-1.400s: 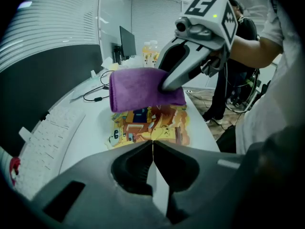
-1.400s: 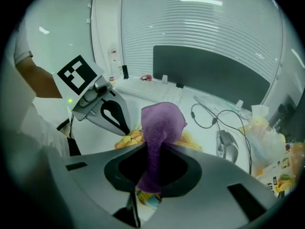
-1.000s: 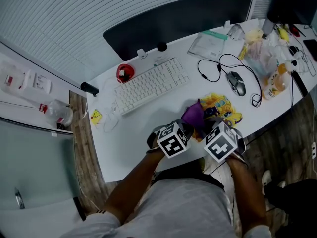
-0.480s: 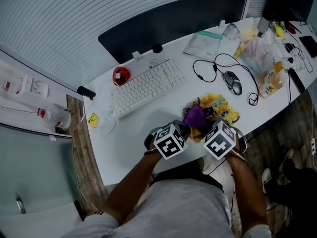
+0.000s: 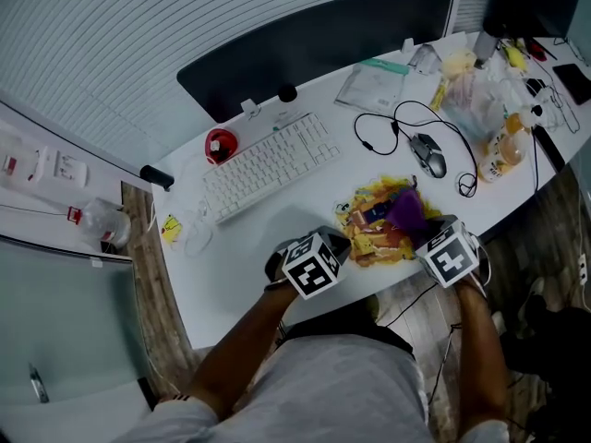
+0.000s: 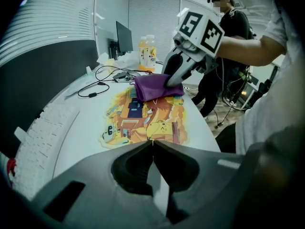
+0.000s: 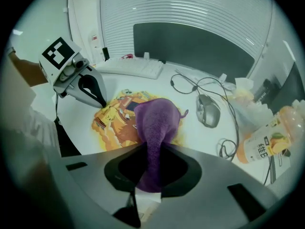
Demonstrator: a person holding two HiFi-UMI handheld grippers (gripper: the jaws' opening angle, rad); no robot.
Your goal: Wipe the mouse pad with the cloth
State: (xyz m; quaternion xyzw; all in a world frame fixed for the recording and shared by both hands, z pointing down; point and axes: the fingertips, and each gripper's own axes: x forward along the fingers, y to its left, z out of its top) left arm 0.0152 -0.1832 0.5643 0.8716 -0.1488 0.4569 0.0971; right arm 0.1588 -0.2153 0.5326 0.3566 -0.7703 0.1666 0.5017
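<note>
Mouse pad [image 5: 369, 236]: yellow, printed, flat on the desk [image 5: 245, 243] at the near edge. Long axis left-right across the person.

Cloth [image 7: 155, 118]: purple, bunched, sitting on the pad's right end.

Right claw [image 7: 151, 151]: clamped on the cloth's near tail, fabric filling the gap between the jaws. Rest of the cloth trailing straight ahead from the tips onto the pad.

Left claw [image 6: 152, 143]: jaws closed tip to tip, nothing between them. Tips down at the pad's near-left edge. Looks like pinning the pad, contact not certain.

Key relation: bare pad lying left of the cloth, toward the left claw. Printed surface showing between the cloth and those tips, so the two well apart. Cloth already in the right claw, so a wipe for that hand.

Judged next: drag the cloth leftward along the long axis, stopping short of the left claw.

Possible risk: pad sliding or rucking if the left hold is light.

Outward: mouse [image 5: 428, 155] with cable just beyond the pad's far side, keyboard [image 5: 268, 164] further back-left, orange bottle [image 5: 503, 155] off to the right.
</note>
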